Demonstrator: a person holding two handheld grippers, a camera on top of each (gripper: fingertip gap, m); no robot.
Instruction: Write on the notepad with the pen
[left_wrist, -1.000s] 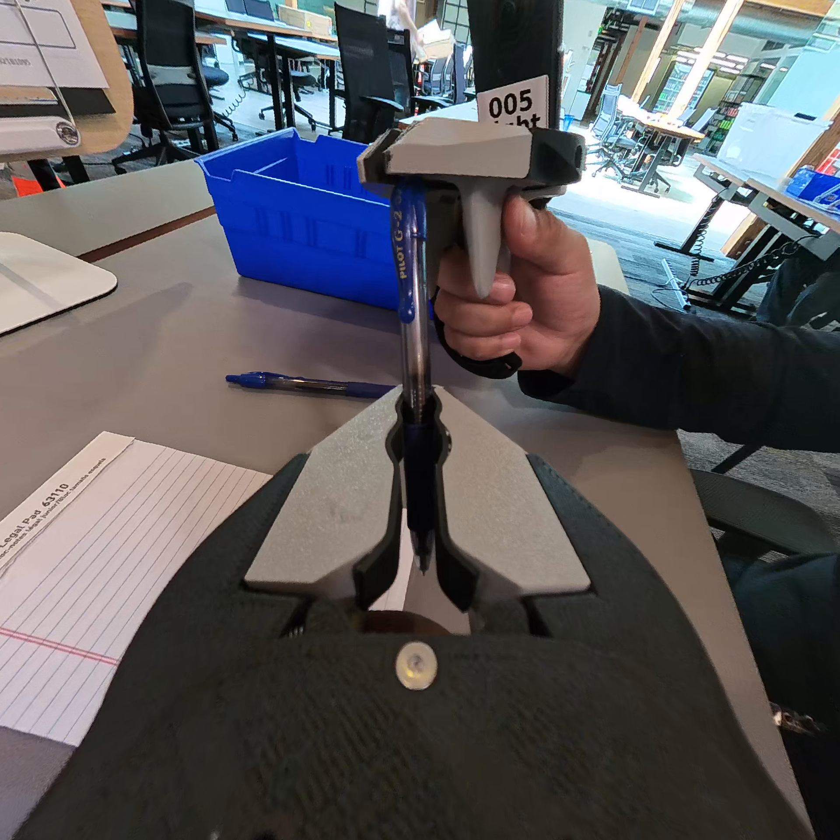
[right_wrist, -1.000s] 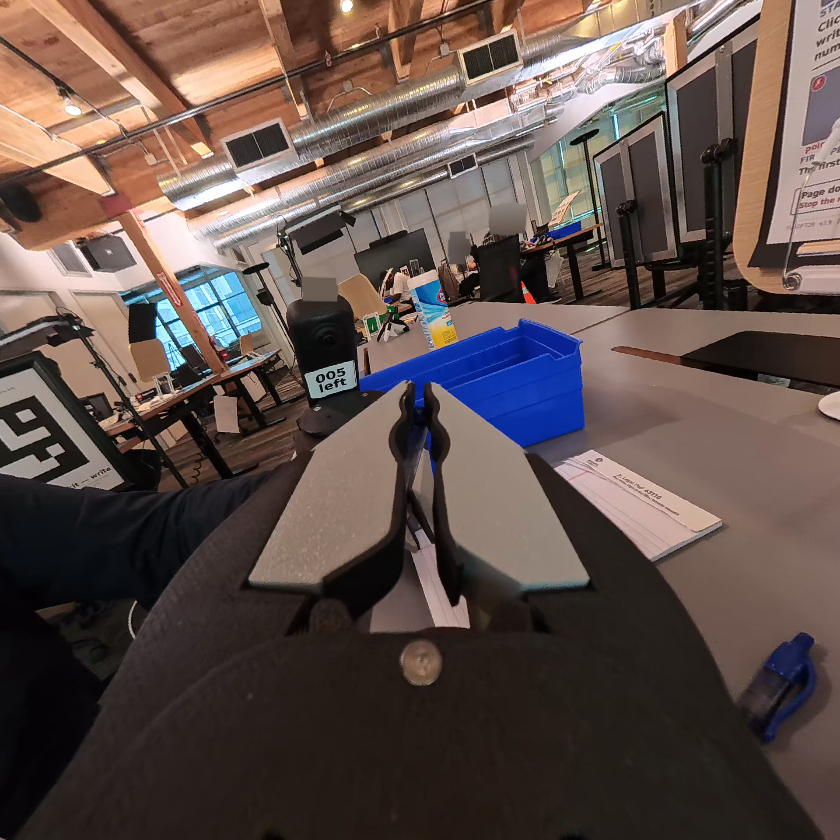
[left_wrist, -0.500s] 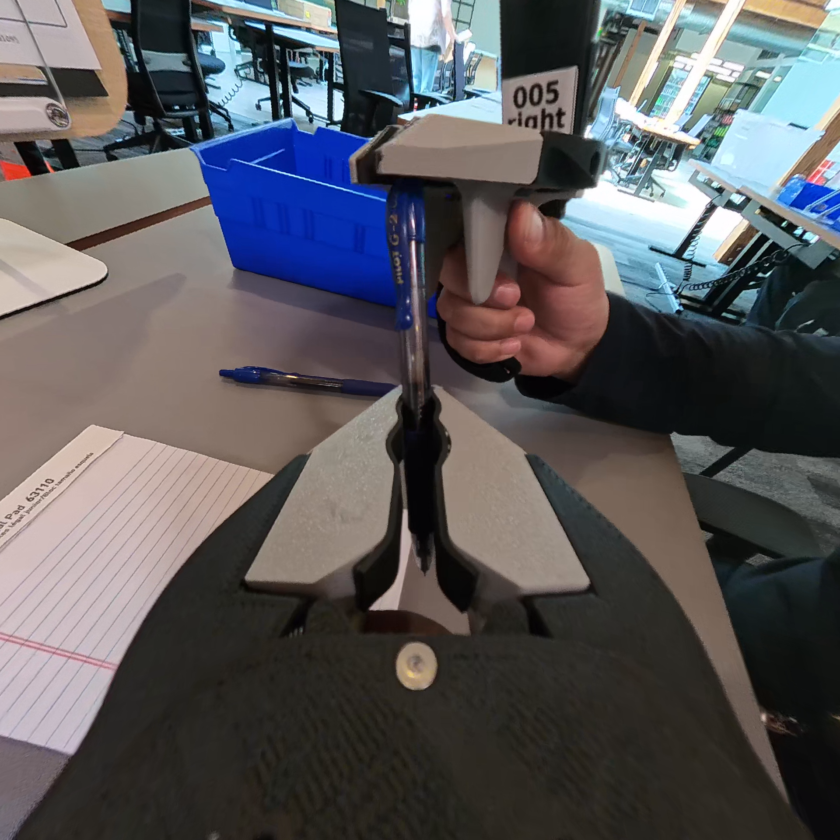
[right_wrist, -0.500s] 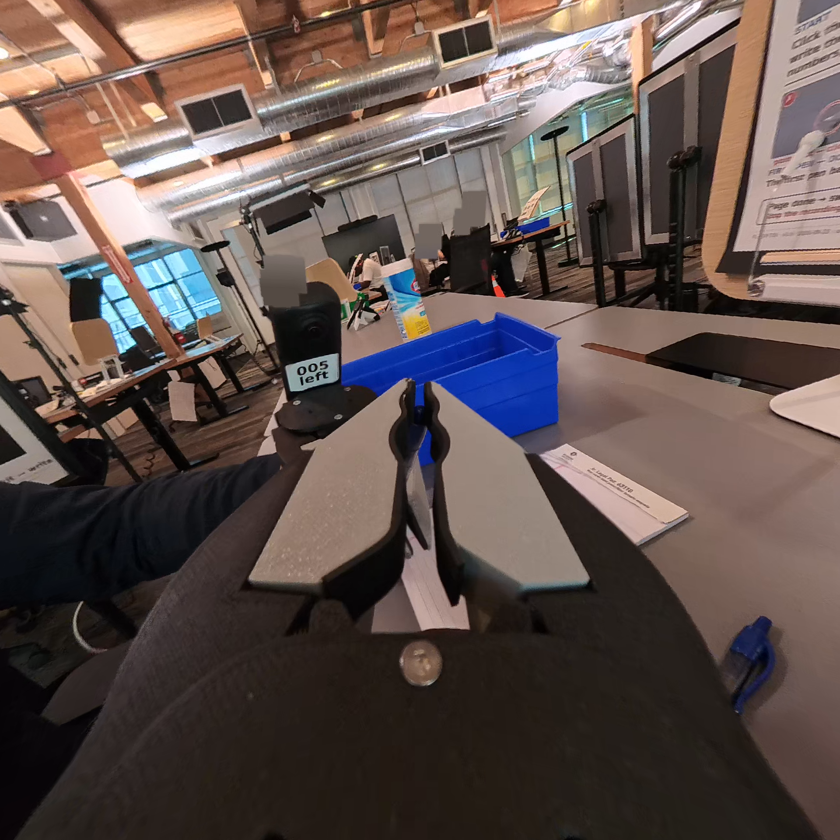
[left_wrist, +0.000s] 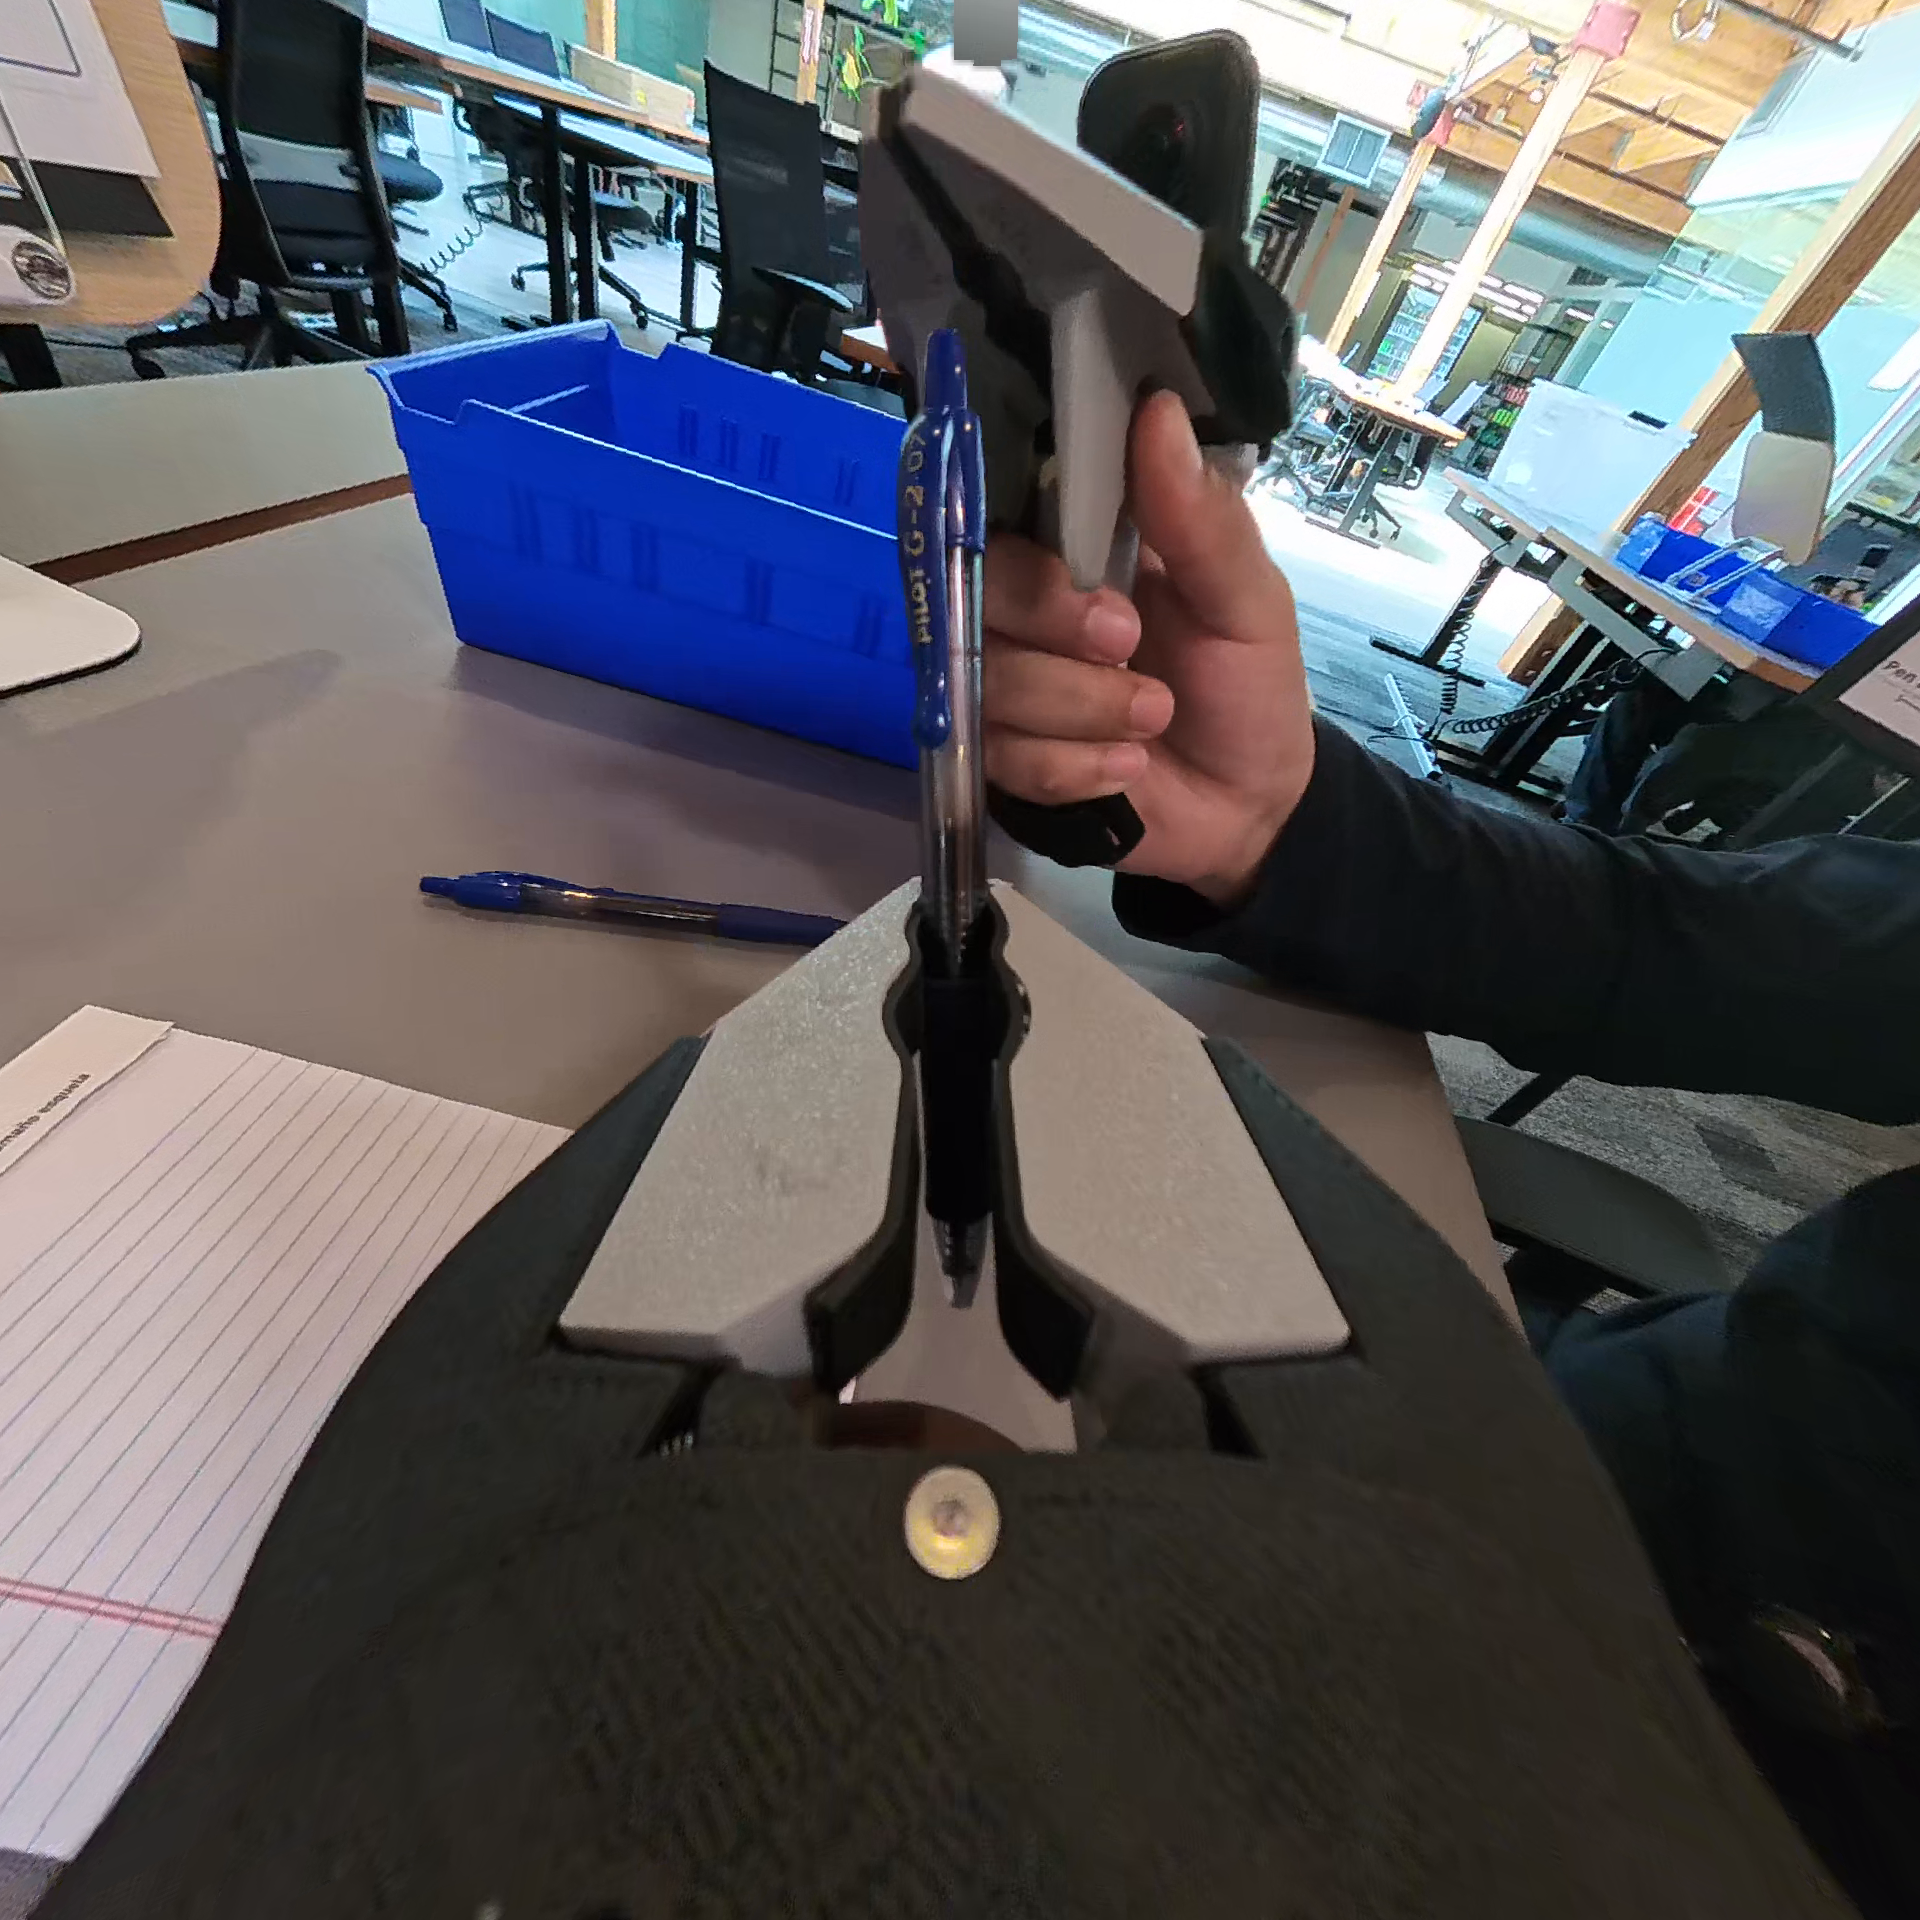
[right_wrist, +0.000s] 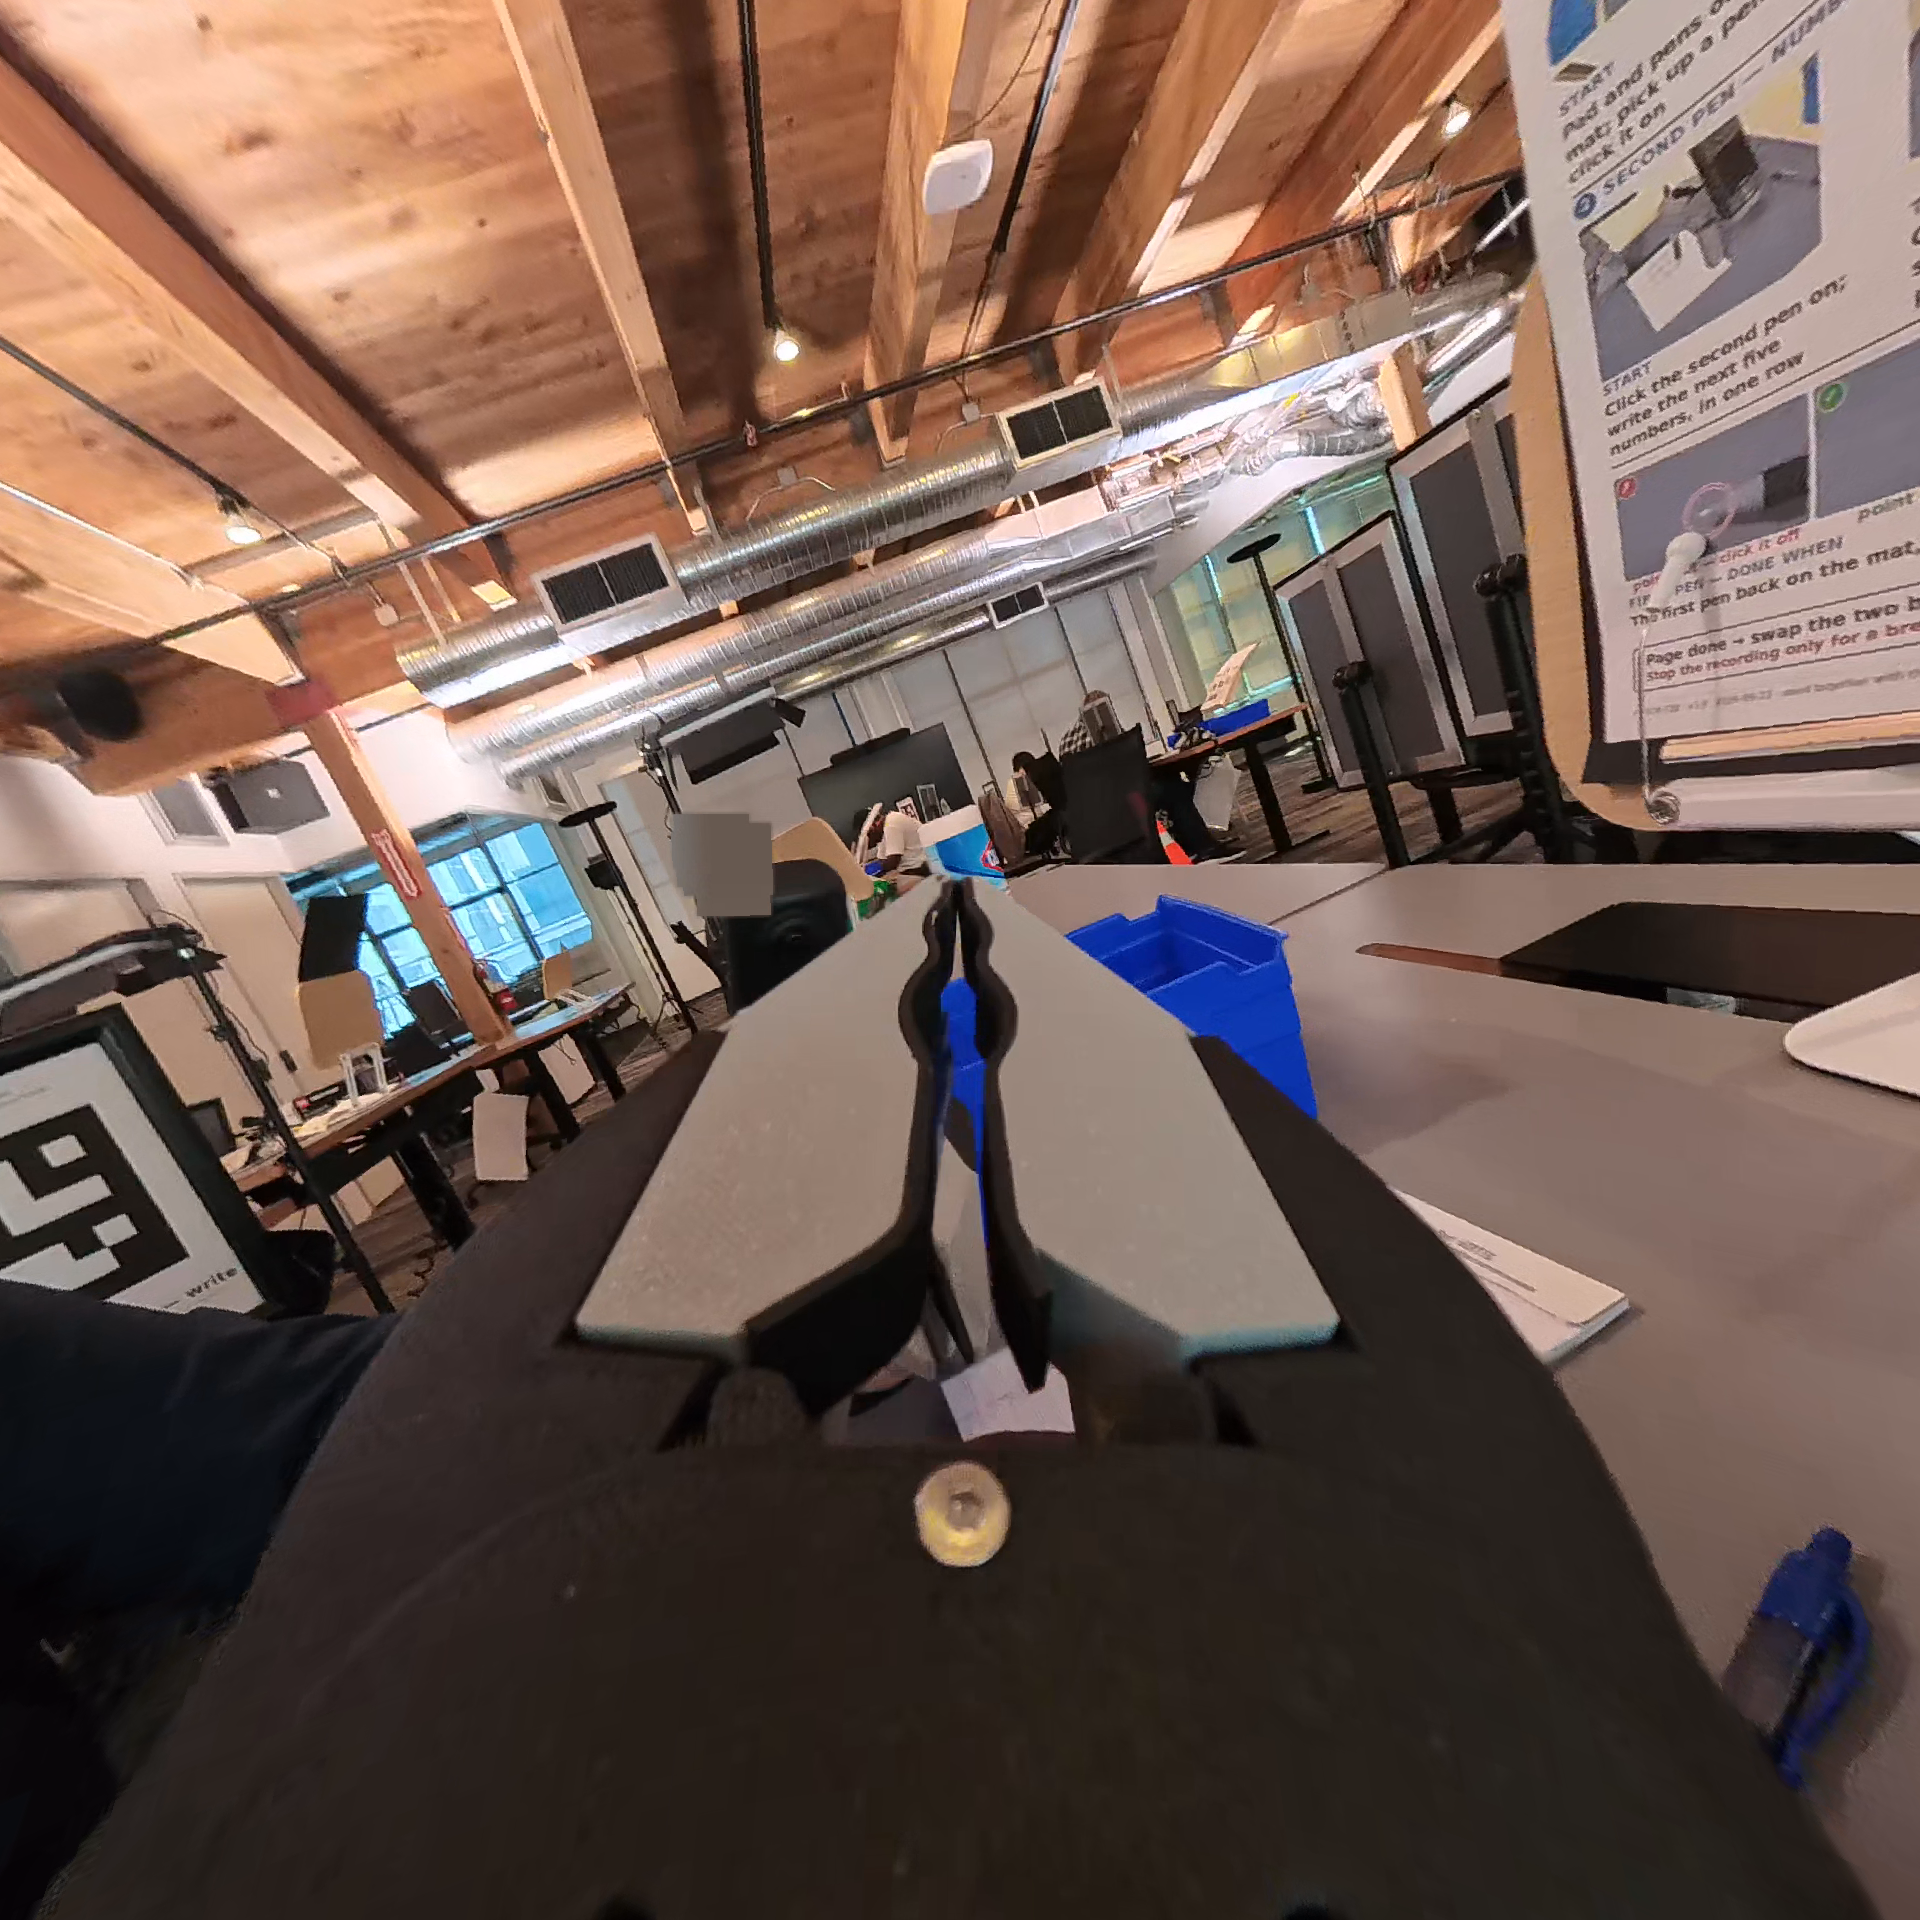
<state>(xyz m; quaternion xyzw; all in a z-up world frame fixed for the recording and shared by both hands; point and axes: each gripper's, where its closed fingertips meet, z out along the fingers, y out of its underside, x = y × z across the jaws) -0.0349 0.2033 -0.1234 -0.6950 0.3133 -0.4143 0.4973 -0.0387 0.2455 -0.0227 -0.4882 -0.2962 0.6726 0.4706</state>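
My left gripper (left_wrist: 956, 925) is shut on a blue pen (left_wrist: 951, 623). It grips the dark grip section, with the tip towards the camera and the clicker end pointing up and away. My right gripper (left_wrist: 899, 208), held by a hand, is tilted just above and behind the pen's clicker end; I cannot tell if they touch. In its own view the right gripper (right_wrist: 956, 904) is shut and empty, pointing over the table towards the room. The lined notepad (left_wrist: 208, 1299) lies on the grey table at lower left; it also shows in the right wrist view (right_wrist: 1507, 1278).
A second blue pen (left_wrist: 623, 909) lies on the table beyond the notepad; its clip end shows in the right wrist view (right_wrist: 1808, 1662). A blue bin (left_wrist: 644, 540) stands behind it. A white pad (left_wrist: 52, 634) lies at far left. A clipboard with a sheet (right_wrist: 1714, 364) stands at the right.
The right gripper was level on top of the pen's clicker end; it has tilted upward and its view has swung towards the ceiling. The left gripper still holds the pen.
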